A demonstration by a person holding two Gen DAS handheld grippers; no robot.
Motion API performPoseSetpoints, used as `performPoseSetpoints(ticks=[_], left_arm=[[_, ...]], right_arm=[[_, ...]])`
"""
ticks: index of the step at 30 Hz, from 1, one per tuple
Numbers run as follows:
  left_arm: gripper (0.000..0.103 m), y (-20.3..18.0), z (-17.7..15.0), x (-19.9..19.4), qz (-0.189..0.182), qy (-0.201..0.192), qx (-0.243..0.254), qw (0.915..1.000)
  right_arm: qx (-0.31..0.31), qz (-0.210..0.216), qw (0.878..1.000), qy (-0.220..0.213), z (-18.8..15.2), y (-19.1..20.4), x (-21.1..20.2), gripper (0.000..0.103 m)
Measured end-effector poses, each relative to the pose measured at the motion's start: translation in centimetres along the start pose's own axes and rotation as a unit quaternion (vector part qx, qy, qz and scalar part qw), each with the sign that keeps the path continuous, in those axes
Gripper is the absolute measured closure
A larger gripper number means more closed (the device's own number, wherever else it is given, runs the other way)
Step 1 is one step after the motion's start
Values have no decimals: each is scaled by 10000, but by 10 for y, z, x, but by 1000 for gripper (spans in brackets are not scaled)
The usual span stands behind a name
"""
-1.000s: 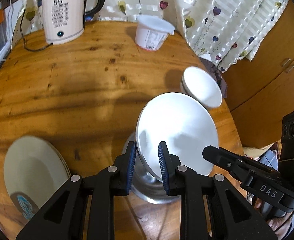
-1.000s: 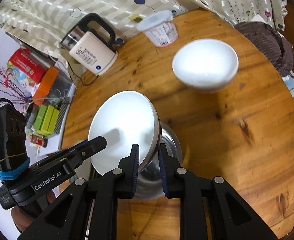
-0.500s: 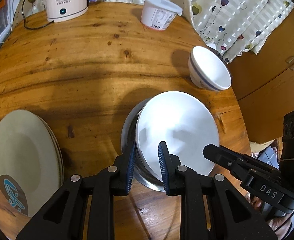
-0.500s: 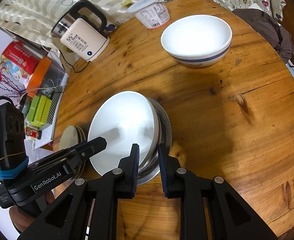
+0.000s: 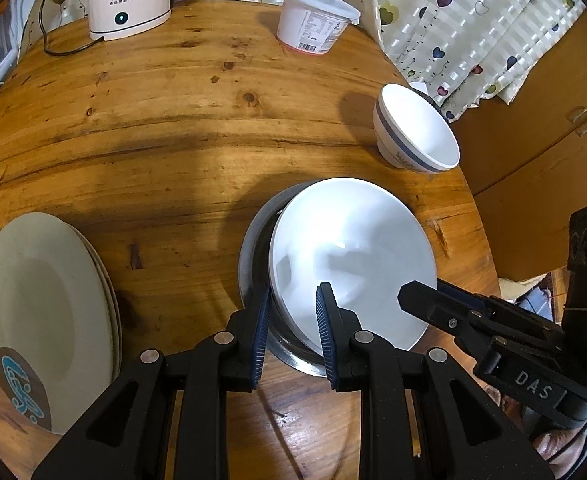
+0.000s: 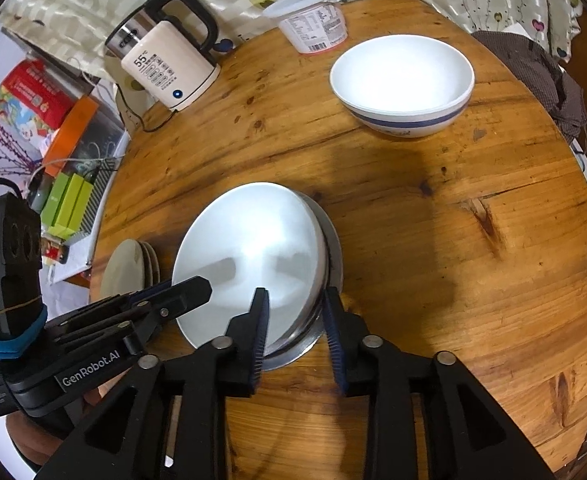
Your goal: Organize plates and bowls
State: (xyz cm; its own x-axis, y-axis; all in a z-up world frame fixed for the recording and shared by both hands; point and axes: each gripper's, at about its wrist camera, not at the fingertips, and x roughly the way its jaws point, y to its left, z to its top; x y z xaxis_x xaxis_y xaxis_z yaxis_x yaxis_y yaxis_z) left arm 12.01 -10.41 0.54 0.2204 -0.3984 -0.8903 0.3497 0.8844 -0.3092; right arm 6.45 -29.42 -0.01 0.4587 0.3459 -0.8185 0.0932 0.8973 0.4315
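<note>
Bowl in plain white [image 5: 353,264], wide and shallow, sits tilted inside a steel bowl [image 5: 249,264] near the front edge of a round wooden tabletop [image 5: 173,120]. Both grippers reach it from the near side. The left gripper [image 5: 292,320] straddles the white bowl's near-left rim, one blue-padded finger inside and one outside; the fingers look spread a little wider than the rim, and whether the pads press it cannot be told for certain. The right gripper [image 6: 295,328] straddles the near-right rims of the white bowl [image 6: 249,256] and steel bowl [image 6: 329,240], its fingers apart with visible gaps on both sides, so it is open and not clamping.

A second white bowl with a blue band [image 6: 403,84] stands upright, well apart from the nested pair, toward the far right edge of the tabletop. A stack of pale plates [image 5: 41,312], the top one with a brown and blue mark, lies at the left edge near the front.

At the far edge stand a cream electric kettle [image 6: 165,68] showing 55 on its display, and a white plastic tub [image 6: 313,24] with a lid and printed label. A heart-patterned curtain [image 5: 473,28] hangs behind the table.
</note>
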Motion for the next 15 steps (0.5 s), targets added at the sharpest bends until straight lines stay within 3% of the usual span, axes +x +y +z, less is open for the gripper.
performPoseSetpoints(ticks=[12, 15], left_arm=[[80, -1, 1, -7, 50, -162, 28, 9999], [80, 0, 0, -10, 91, -231, 9, 9997]], right_arm=[[-232, -89, 9996, -161, 1, 4, -4, 69], [-277, -154, 9992, -239, 1, 3, -5, 81]])
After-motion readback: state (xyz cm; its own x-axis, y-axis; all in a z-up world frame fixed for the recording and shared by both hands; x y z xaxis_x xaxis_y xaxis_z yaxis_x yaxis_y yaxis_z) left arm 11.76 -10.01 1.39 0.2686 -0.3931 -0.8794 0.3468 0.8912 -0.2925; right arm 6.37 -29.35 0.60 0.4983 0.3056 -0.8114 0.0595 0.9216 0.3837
